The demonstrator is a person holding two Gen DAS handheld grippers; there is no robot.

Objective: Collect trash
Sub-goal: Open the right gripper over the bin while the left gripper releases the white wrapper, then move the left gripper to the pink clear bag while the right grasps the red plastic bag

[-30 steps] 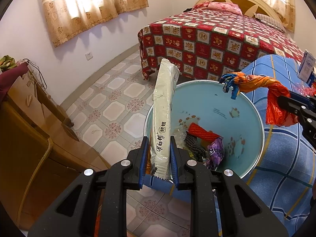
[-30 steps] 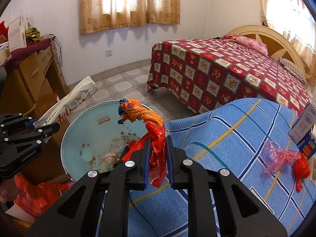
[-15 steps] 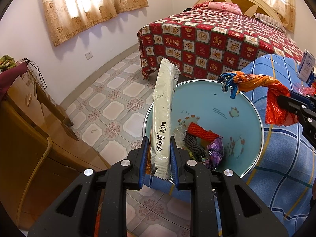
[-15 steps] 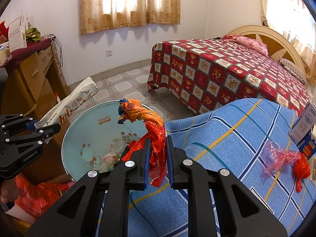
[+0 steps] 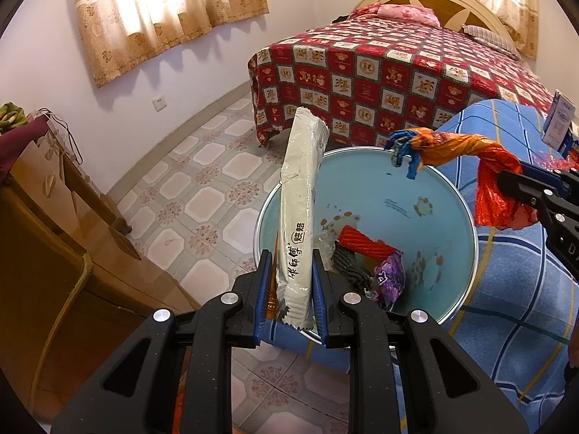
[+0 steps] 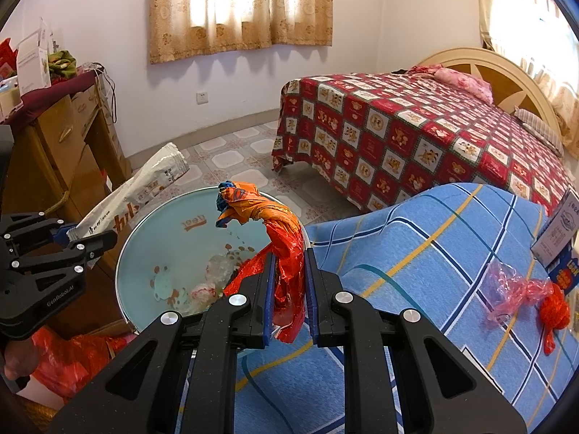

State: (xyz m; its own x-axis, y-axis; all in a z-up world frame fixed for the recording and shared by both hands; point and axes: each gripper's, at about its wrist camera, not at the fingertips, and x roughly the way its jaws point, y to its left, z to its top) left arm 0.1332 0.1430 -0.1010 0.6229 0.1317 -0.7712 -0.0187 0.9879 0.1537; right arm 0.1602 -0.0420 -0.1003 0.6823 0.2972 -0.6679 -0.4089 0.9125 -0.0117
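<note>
Bedroom, blue basin [image 5: 416, 181] beside checked bedding [image 6: 416, 253]. Left hand-held gripper [image 5: 291, 285] clamps a white wrapper [image 5: 300, 195]. Right hand-held gripper [image 6: 288, 289] clamps an orange bag [image 6: 286, 238].

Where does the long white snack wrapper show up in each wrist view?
Left wrist: white snack wrapper stands centre frame, clamped in the left gripper, over the near rim of the blue bin.
Right wrist: wrapper at left edge, slanting from the left gripper.
Shared landmark: the blue bin.

White wrapper [image 5: 298, 213], orange-red bag [image 6: 286, 249], pale blue bin [image 5: 445, 217], red-checked bedspread [image 6: 416, 123], blue plaid cloth [image 6: 434, 238].
</note>
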